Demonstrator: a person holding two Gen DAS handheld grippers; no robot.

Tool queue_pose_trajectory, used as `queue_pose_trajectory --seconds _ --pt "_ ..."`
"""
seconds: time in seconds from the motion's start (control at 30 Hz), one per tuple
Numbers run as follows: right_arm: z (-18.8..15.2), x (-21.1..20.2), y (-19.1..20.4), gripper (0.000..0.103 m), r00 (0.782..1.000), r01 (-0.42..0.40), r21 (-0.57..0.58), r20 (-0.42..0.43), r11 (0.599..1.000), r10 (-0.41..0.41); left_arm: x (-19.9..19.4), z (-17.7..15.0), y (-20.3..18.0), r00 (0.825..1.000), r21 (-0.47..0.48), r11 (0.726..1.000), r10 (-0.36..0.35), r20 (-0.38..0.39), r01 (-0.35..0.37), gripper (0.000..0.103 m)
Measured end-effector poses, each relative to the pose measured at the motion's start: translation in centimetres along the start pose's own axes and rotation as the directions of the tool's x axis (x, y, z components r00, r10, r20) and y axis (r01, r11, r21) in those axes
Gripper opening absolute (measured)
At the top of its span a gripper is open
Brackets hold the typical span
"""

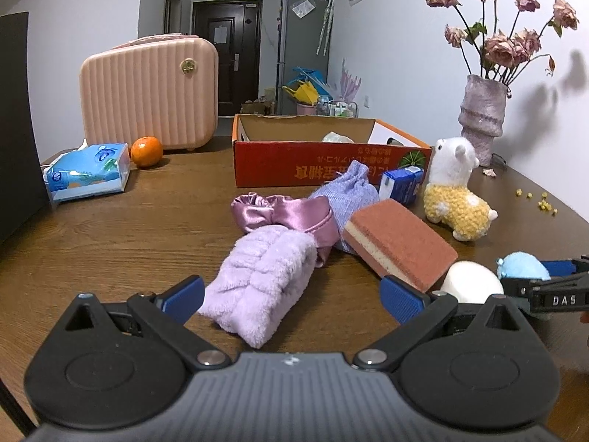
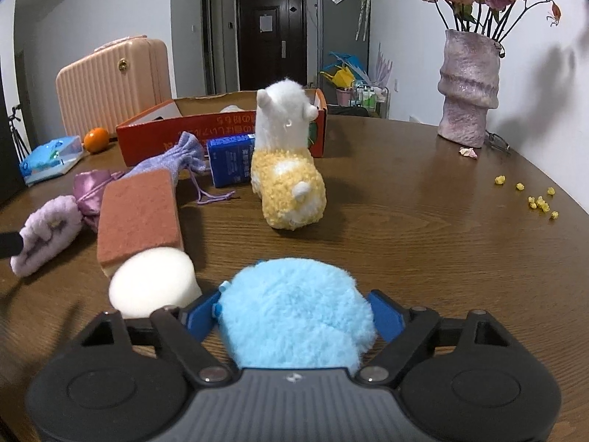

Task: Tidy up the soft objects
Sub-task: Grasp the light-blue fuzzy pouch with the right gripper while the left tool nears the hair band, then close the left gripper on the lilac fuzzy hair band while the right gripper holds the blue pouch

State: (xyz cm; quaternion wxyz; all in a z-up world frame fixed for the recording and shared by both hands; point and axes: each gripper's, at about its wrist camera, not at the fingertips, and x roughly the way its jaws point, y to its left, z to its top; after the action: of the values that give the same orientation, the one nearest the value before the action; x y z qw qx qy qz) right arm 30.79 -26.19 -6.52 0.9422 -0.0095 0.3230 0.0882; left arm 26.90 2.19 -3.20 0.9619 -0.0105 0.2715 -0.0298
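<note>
My left gripper [image 1: 292, 300] is open, its blue pads either side of the near end of a fluffy lilac towel roll [image 1: 259, 287] on the table. My right gripper [image 2: 294, 313] is shut on a light blue plush ball [image 2: 294, 316]; it also shows in the left wrist view [image 1: 522, 265]. Beside it lie a white foam puff [image 2: 154, 287] and a brown-and-cream sponge [image 2: 138, 215]. A satin purple pouch [image 1: 283, 213], a lilac drawstring bag [image 1: 346, 188] and a white-and-yellow plush alpaca [image 2: 285, 169] sit before the orange cardboard box [image 1: 324, 167].
A blue carton [image 2: 230, 162] leans by the box. A pink case [image 1: 147, 92], an orange [image 1: 146, 151] and a tissue pack [image 1: 88, 171] sit at the far left. A vase of dried roses [image 2: 467, 88] stands at the right by the wall, with yellow crumbs [image 2: 537, 200].
</note>
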Motion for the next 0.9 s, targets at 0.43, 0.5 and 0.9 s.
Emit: queue_pose_trajectory --seconds 0.43,0.5,0.9 --pt "0.0 -0.8 -0.3 0.078 0.998 -0.039 0.02 0.053 0.999 0.038 0.0 0.6 0.1 1.0 0.009 1.0 0.015 -0.003 -0.015 0.103" --pt "0.1 -1.0 -0.3 0.078 0.997 -0.043 0.02 0.067 0.999 0.041 -0.1 0.9 0.4 1.0 0.016 1.0 0.021 0.002 -0.021 0.103" --pt "0.2 -1.8 -1.0 0.078 0.992 -0.041 0.055 0.123 0.998 0.034 2.2 3.5 1.5 0.999 0.067 0.997 0.042 -0.028 -0.04 0.103"
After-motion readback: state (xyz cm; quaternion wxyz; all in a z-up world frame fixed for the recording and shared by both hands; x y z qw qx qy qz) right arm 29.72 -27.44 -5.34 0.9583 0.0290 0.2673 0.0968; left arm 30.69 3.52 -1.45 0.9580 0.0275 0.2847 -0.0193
